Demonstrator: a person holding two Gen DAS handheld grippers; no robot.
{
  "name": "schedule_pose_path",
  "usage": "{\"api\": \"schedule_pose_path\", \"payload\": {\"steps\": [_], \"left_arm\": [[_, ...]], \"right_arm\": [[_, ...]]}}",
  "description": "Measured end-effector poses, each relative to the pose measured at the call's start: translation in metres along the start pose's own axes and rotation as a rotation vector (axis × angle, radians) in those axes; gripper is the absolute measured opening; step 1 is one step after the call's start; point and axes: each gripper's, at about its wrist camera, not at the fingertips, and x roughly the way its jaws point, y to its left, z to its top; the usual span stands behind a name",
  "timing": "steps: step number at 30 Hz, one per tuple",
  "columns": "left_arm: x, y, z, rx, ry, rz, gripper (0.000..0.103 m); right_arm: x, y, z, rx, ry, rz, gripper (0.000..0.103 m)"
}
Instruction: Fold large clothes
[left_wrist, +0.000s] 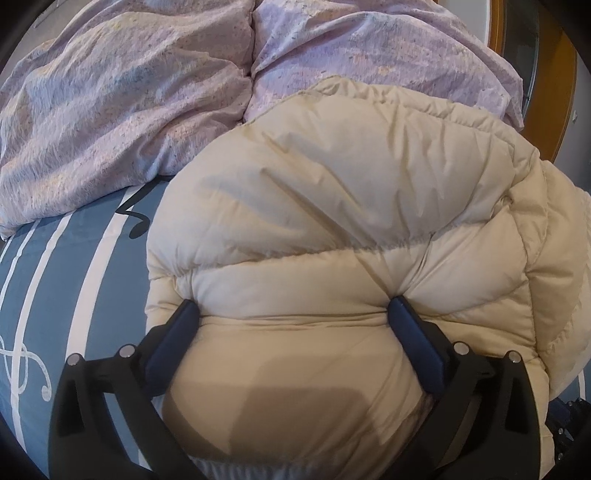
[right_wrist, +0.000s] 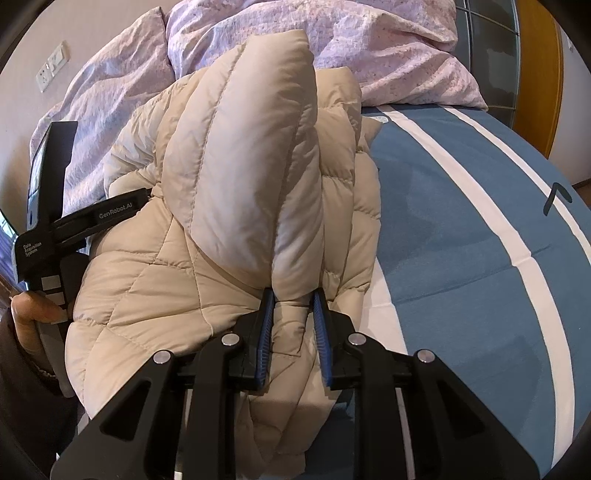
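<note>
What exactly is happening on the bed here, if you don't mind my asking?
A person is folding a beige puffer jacket on a blue striped bed, with a gripper in each hand. The left gripper has its fingers spread wide around a thick puffy section. The right gripper pinches a raised fold. A lilac duvet lies bunched behind.

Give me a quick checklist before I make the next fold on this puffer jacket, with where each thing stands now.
1. Right gripper pinching the beige puffer jacket: ok, a fold sits between its fingers.
2. Left gripper gripping: cannot tell, jaws wide around a padded bulge.
3. Jacket on the blue striped bedsheet: ok.
4. Landing space: ok, bare sheet to the jacket's right.
5. Pink duvet clear: not ok, jacket's far edge touches it.
</note>
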Motion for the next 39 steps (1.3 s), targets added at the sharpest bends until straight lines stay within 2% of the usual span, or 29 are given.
{"api": "schedule_pose_path", "payload": {"steps": [24, 30, 39], "left_arm": [[0.001, -0.001, -0.001, 0.012, 0.001, 0.019, 0.101], [0.000, -0.002, -0.001, 0.014, -0.003, 0.026, 0.101], [-0.001, -0.004, -0.001, 0.012, -0.002, 0.050, 0.101]], "right_arm": [[0.000, 0.003, -0.003, 0.004, -0.011, -0.026, 0.022], [-0.010, 0.008, 0.003, -0.027, -0.026, -0.063, 0.030], [-0.051, 0.021, 0.040, -0.035, -0.141, 0.042, 0.030]]}}
